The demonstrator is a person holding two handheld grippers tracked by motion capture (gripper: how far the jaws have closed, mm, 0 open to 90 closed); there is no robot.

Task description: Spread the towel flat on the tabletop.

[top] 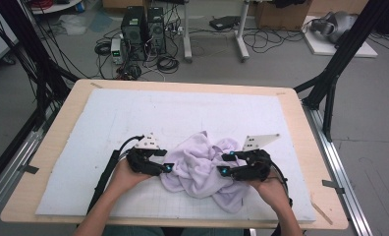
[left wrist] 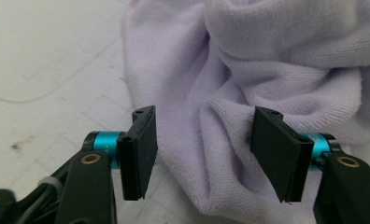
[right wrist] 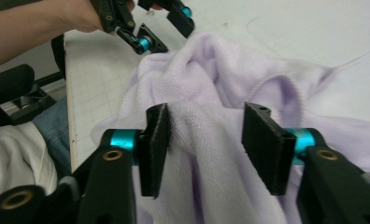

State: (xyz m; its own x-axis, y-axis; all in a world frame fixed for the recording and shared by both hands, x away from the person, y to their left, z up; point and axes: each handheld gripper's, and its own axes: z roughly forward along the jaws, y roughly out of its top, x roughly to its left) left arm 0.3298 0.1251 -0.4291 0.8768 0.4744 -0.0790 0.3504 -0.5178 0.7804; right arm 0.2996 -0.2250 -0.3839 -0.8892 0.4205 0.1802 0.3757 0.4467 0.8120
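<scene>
Lilac towel [top: 201, 167]; white gridded mat [top: 133, 113] (faint lines); tan table [top: 300, 123].

Towel [left wrist: 276, 65] cut off by left gripper view's edges.

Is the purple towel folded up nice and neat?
No, the lilac towel lies in a crumpled heap on the white mat, with the open left gripper and right gripper at its sides.

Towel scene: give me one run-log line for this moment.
towel: crumpled, on mat | left gripper: open, straddling fold | right gripper: open, straddling fold
</scene>
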